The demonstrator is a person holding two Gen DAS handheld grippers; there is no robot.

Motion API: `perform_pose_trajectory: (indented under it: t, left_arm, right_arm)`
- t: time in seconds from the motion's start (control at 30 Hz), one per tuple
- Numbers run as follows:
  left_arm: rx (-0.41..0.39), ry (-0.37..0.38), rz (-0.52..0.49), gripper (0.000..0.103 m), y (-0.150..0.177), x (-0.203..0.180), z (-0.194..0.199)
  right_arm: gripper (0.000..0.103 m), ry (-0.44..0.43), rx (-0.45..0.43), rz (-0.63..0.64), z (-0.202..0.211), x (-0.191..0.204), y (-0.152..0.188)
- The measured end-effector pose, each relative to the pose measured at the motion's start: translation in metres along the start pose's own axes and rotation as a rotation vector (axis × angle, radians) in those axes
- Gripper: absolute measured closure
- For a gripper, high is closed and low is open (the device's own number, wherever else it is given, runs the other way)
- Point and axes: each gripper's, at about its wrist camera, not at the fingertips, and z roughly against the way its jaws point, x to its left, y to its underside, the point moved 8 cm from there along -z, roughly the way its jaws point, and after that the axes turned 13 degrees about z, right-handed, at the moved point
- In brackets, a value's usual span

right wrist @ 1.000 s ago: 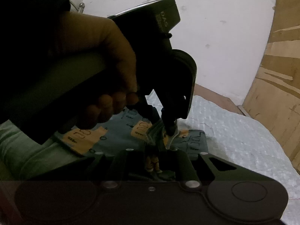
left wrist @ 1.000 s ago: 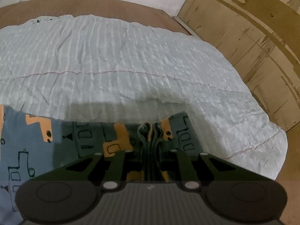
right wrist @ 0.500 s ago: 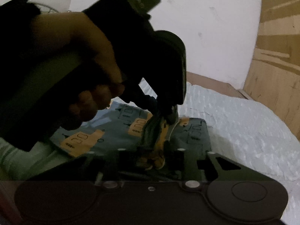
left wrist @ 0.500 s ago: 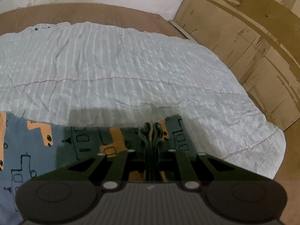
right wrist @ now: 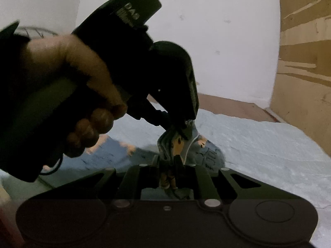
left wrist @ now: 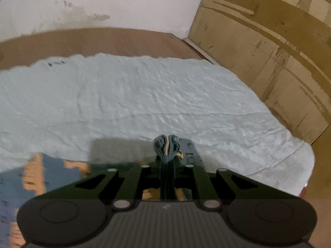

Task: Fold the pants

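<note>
The pants (left wrist: 51, 177) are blue-grey with orange and black printed shapes and lie on a pale blue quilted cover (left wrist: 144, 103). My left gripper (left wrist: 166, 161) is shut on a bunched fold of the pants edge (left wrist: 166, 144), held above the cover. My right gripper (right wrist: 168, 163) is shut on the same raised edge of the pants (right wrist: 171, 144) just beside it. In the right wrist view the left gripper (right wrist: 182, 127) and the hand holding it fill the left side, with the flat part of the pants (right wrist: 107, 155) lying below.
A brown wooden bed frame (left wrist: 103, 41) edges the cover at the back. Plywood panels (left wrist: 269, 41) stand at the right, close to the cover's right edge. A white wall (left wrist: 103, 0) is behind.
Both grippers have lifted the pinched pants edge and carried it forward over the cover. Less of the pants shows in the left wrist view, and more wall.
</note>
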Motion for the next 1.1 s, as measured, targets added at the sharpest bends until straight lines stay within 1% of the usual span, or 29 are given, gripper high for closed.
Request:
perform_pose_trajectory:
  t: [0.13,0.27,0.33,0.6,0.73,0.97,1.07,1.1]
  left_arm:
    - [-0.006,-0.058,-0.022,0.093,-0.005,0.022,0.025]
    - [0.005,-0.093,0.0,0.093,-0.003,0.054,0.039]
    - [0.004,-0.093,0.015,0.093,0.0,0.068,0.04]
    - [0.044,-0.156,0.072,0.093,0.019,0.122,0.028]
    - [0.057,-0.16,0.091,0.093,0.027,0.141,0.027]
    - [0.087,-0.133,0.158,0.093,0.034,0.169,0.026]
    - [0.092,-0.115,0.16,0.092,0.038,0.175,0.023]
    - [0.091,-0.112,0.158,0.092,0.04,0.175,0.023]
  right_arm:
    - [0.09,-0.071,-0.039,0.001,0.006,0.024,-0.021]
    - [0.09,-0.134,-0.06,0.016,0.008,0.051,-0.032]
    - [0.09,-0.158,-0.053,0.027,0.005,0.064,-0.032]
    - [0.09,-0.245,0.009,0.072,-0.013,0.107,-0.022]
    - [0.09,-0.275,0.035,0.091,-0.021,0.125,-0.021]
    - [0.09,-0.312,0.049,0.121,-0.027,0.154,-0.026]
    - [0.089,-0.319,0.065,0.141,-0.03,0.161,-0.024]
    - [0.089,-0.321,0.07,0.145,-0.038,0.156,-0.022]
